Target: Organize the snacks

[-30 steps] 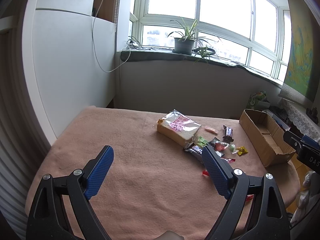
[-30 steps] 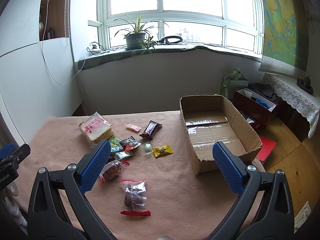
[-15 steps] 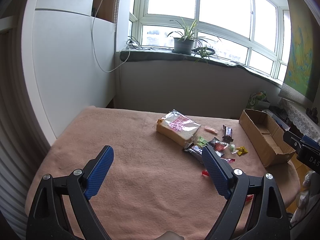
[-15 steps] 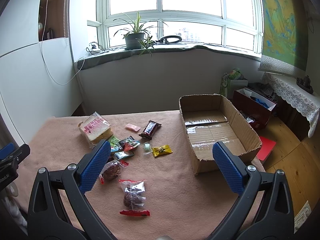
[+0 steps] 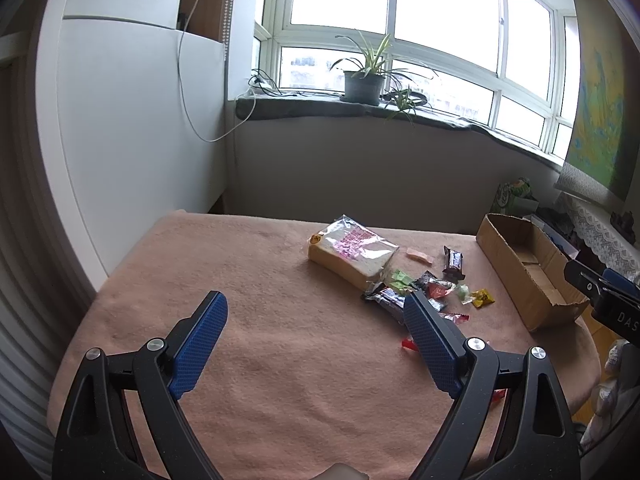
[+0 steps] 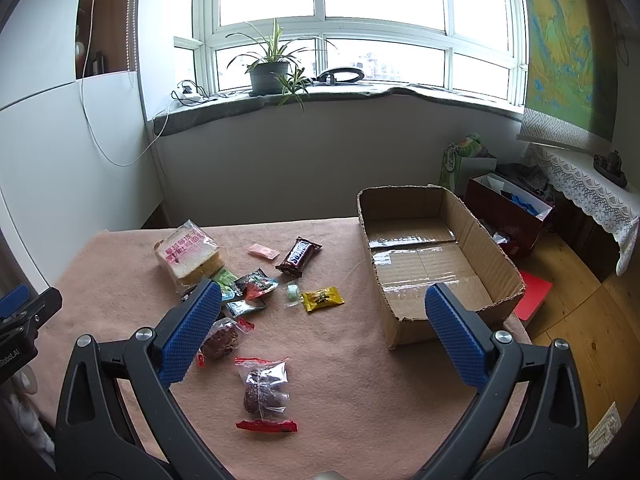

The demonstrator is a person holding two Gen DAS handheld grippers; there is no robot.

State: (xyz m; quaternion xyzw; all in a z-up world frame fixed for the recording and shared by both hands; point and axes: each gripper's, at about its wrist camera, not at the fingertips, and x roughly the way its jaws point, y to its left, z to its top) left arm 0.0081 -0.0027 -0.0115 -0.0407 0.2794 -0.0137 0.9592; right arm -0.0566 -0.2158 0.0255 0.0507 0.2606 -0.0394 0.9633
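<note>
In the left wrist view, the left gripper (image 5: 316, 344) hangs above the table (image 5: 248, 280), which is covered with a pinkish-brown cloth. Its blue-padded jaws are spread wide and hold nothing. Ahead and to the right lies a bag of sliced bread (image 5: 352, 250). Just beyond it a heap of small snacks (image 5: 420, 288) is scattered, with a dark chocolate bar (image 5: 453, 263) and a yellow candy (image 5: 482, 298) at its right side. A cardboard box (image 5: 524, 268) stands open at the table's right edge, well apart from the bread. Part of the right gripper (image 5: 608, 300) shows at the right border. A potted plant (image 5: 364, 84) sits on the windowsill behind.

In the right wrist view, the right gripper (image 6: 324, 334) also hovers over the table (image 6: 360, 380) with its jaws wide apart and nothing between them. Between the jaws, low on the cloth, lies a clear packet with a dark cake (image 6: 264, 390) inside, red strips at both ends. A second such packet (image 6: 222, 340) lies just beside the left pad. Further off are the bag of sliced bread (image 6: 188, 254), the chocolate bar (image 6: 299, 257), a pink sachet (image 6: 263, 251) and the yellow candy (image 6: 322, 298). The cardboard box (image 6: 432, 264) sits to the right with nothing in it. The left gripper (image 6: 20, 320) shows at the left border.
</note>
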